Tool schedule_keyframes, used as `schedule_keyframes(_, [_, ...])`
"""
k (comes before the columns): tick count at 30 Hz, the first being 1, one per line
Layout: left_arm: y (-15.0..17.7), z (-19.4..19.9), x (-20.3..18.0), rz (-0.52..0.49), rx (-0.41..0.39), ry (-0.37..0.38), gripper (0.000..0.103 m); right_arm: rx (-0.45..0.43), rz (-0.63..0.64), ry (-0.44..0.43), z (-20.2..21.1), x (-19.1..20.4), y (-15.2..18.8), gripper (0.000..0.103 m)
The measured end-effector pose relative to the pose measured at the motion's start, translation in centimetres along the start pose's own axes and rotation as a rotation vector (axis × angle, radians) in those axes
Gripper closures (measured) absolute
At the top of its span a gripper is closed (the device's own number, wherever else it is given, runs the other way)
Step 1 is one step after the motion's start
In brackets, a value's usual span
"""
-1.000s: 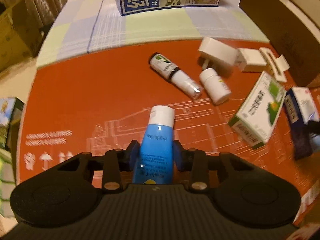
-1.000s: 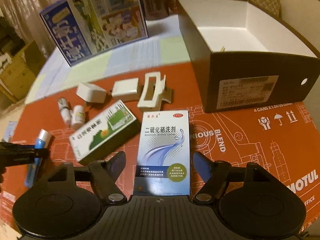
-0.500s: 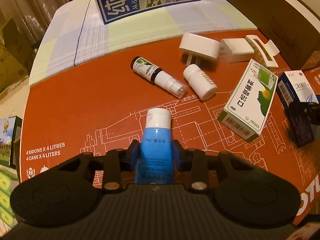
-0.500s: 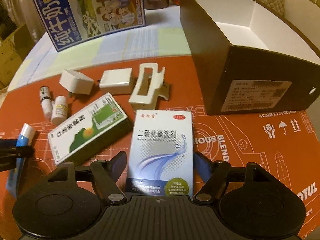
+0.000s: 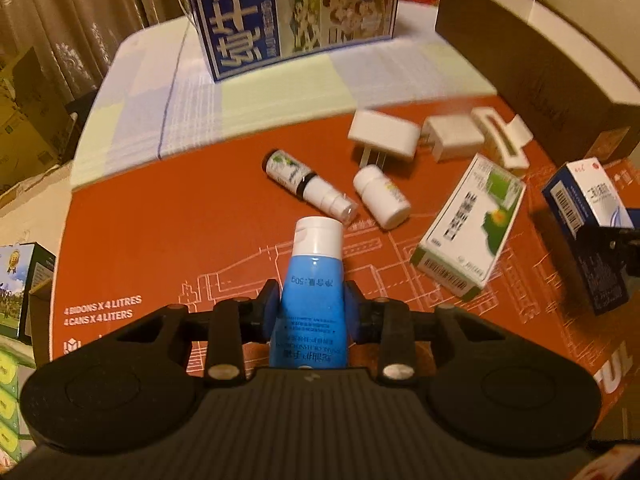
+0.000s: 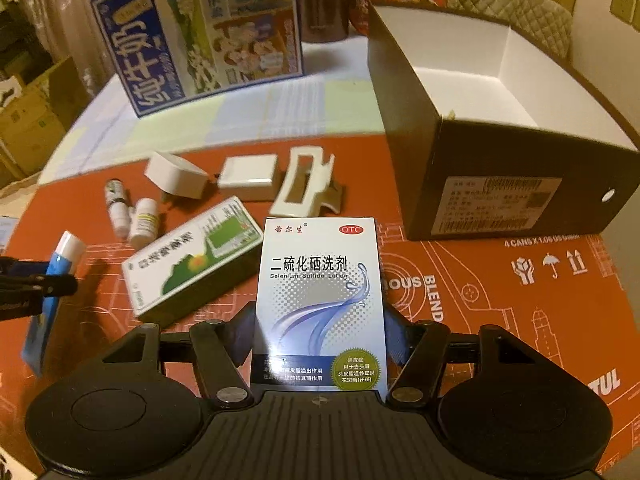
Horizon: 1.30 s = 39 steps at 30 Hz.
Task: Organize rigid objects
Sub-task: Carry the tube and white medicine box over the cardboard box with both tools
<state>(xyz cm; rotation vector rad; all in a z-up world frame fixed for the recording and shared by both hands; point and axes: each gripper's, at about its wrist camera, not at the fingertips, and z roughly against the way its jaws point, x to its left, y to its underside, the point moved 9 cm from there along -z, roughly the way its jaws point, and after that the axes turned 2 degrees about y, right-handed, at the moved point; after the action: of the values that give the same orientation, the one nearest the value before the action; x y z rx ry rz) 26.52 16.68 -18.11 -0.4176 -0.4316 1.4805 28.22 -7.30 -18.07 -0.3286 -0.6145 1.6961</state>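
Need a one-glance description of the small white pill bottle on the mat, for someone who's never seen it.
Start at the big open brown box, then go left across the red mat past the green-and-white carton. Two small bottles lie together there; the pill bottle is the stubby all-white one with a yellow label, not the slimmer dark-ended spray bottle.

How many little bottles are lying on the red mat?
2: a spray bottle and a white pill bottle, lying side by side near the white plug. None seem hidden.

The left hand-held gripper point(image 5: 311, 307) has its jaws clamped on a blue tube point(image 5: 310, 300); the right hand-held gripper point(image 6: 320, 326), further right, grips a lotion box point(image 6: 319, 300) between its jaws.
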Motion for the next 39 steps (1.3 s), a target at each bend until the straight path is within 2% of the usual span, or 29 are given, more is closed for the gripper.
schedule_keyframes(9, [-2.0, 4.4, -2.5, 0.02, -0.079, 0.015, 0.073, -0.039, 0.041, -0.061, 2.9, 0.3, -1.5, 0.043])
schedule_keyframes(19, [-5.2, 7.9, -8.4, 0.028, -0.151, 0.068, 0.073, -0.108, 0.096, -0.125, 6.6, -2.4, -3.8, 0.043])
schedule_keyframes(30, [-10.8, 8.3, -18.5, -0.043, -0.2, 0.154, 0.073, -0.181, 0.101, -0.119, 9.1, -9.4, -7.4, 0.043])
schedule_keyframes(39, [-16.8, 6.4, -26.3, -0.061, -0.23, 0.221, 0.073, -0.212, 0.074, -0.093, 8.3, -16.7, -11.3, 0.043])
